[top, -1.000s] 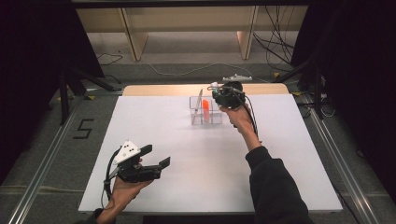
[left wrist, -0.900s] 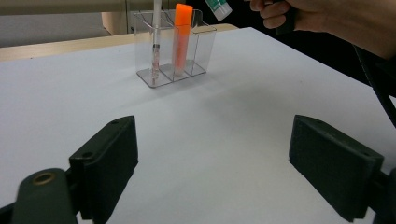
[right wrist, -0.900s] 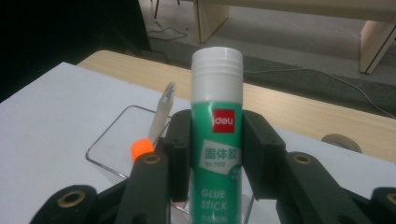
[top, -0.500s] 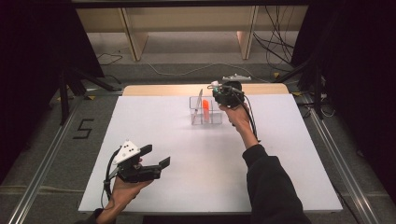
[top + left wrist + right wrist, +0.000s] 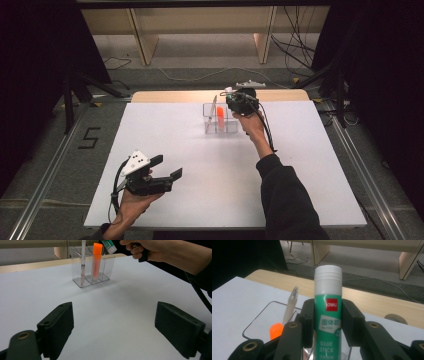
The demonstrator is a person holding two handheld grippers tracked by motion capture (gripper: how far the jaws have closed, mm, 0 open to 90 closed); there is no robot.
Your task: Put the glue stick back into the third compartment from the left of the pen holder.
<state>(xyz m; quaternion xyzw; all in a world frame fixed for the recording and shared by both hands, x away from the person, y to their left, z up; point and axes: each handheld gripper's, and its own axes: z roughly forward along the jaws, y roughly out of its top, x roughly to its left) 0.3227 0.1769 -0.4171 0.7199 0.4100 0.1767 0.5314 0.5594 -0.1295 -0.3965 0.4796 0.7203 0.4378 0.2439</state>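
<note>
Glue stick (image 5: 328, 315), green with a white cap and the words "GLUE STICK" on its label, is clamped upright between the jaws of the right tool (image 5: 239, 102), which the person's right hand (image 5: 252, 125) holds above the right end of a clear holder (image 5: 220, 125) standing near the far edge of the worktop (image 5: 300, 165), about midway along it. In the left tool view the capped end of the glue stick (image 5: 109, 246) hangs tilted just over the holder's (image 5: 92, 267) rightmost compartment, and the hand (image 5: 160, 251) reaches in from the right. The holder has three compartments in a row: a thin white pen (image 5: 82, 260) stands in the one at the left of that view, an orange marker (image 5: 97, 260) in the middle one. From the right tool view the pen's tip (image 5: 292, 300) and the marker's orange top (image 5: 276, 330) show to the left of the glue stick, inside the holder's rim (image 5: 257, 320). The left tool (image 5: 155, 177) is held in the person's left hand (image 5: 132, 202) low over the near left part of the worktop, well apart from the holder, its jaws spread wide with nothing between them; in its own view only the white surface (image 5: 112, 322) lies between the two black jaws.
</note>
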